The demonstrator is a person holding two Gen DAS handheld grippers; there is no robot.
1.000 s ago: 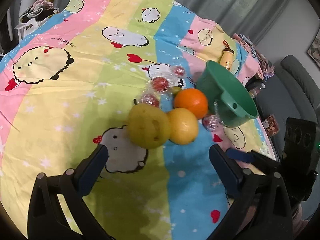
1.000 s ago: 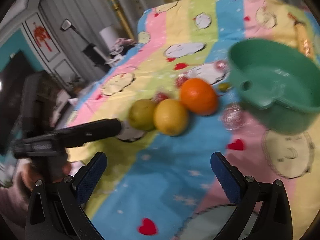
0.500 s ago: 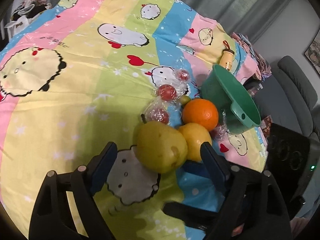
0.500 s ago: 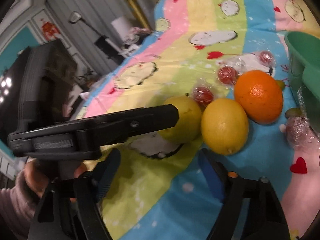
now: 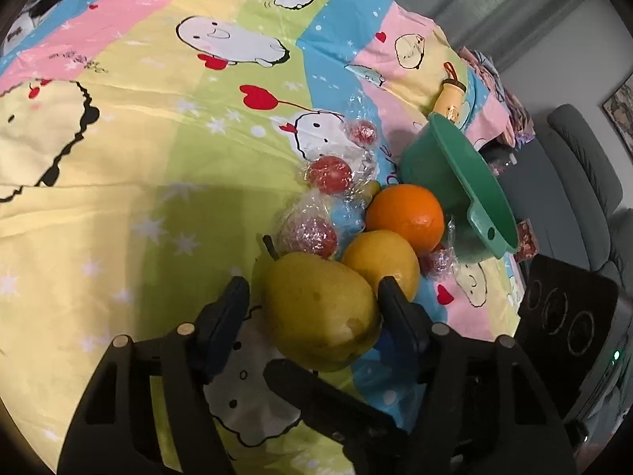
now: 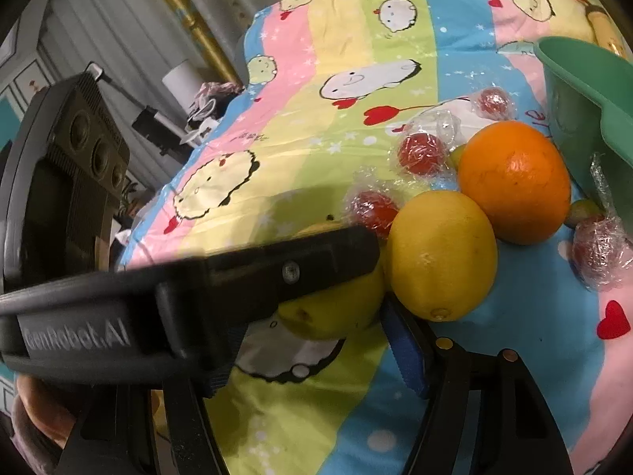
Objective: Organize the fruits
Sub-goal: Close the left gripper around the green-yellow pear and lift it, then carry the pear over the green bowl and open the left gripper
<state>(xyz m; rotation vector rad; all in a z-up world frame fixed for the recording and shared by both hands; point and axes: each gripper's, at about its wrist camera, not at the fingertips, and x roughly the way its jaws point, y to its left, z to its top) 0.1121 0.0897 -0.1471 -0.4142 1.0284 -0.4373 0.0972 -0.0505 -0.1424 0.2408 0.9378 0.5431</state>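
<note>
left gripper (image 5: 312, 301): black two-finger tool with blue pads, pointing down at the cloth; jaws have just been closing, now about half open, yellow-green pear (image 5: 320, 312) between them; right pad looks against the pear, left pad has a thin gap, so no firm grip visible
right gripper (image 6: 316, 320): black, blue pad on its right finger (image 6: 407, 352); left finger hidden behind the left tool's body; jaws have just been closing, roughly half open; the pear (image 6: 332, 312) sits between them too; contact cannot tell
pear: lying on the cloth, stem away from the left camera, touching the yellow lemon (image 5: 381, 263)
lemon: beside the pear, touching the round orange (image 5: 405, 215); just outside the left gripper's right finger
orange: between lemon and green plastic basin (image 5: 463, 182)
basin: tilted on its side on the cloth, right of the fruit, with a handle tab with a hole
wrapped red fruits (image 5: 330, 174): several small ones in clear film, scattered around the orange and lemon
cloth (image 5: 138, 158): striped pastel cartoon-print sheet under everything
small yellow bottle (image 5: 451, 97): lying beyond the basin
person's hand (image 6: 43, 407): low left in right wrist view, holding the left tool
</note>
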